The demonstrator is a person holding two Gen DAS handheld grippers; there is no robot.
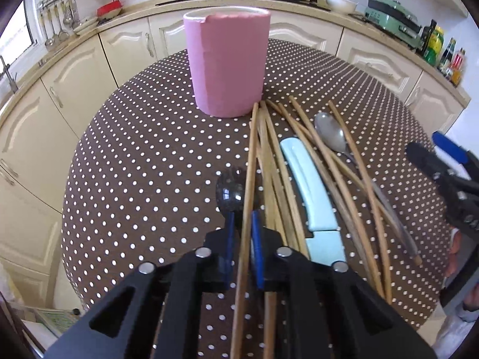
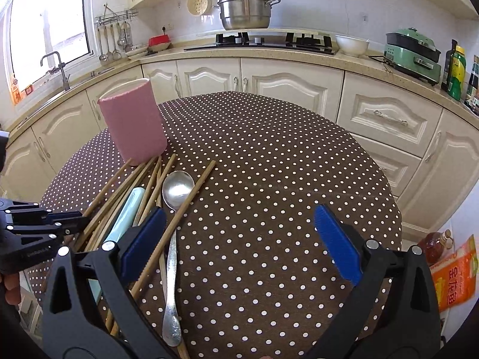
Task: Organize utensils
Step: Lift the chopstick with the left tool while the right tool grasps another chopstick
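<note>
We hold one chopstick, with the holder empty ahead of the fingers

The dotted table (image 2: 269,155) spreads beneath both tools; the pink holder (image 1: 227,62) stands upright beyond our left gripper (image 1: 242,233), nothing visibly in it; the utensil pile, namely chopsticks (image 1: 302,149), a pale blue knife (image 1: 311,191), a steel spoon (image 2: 176,191) and a dark spoon (image 1: 230,191), lies just right of those fingers; they are nearly closed around a single chopstick (image 1: 250,161); our right gripper (image 2: 239,239) hangs wide apart, holding nothing; we judge the next move needs lifting, tipping it upright and lowering it into the holder.
</note>
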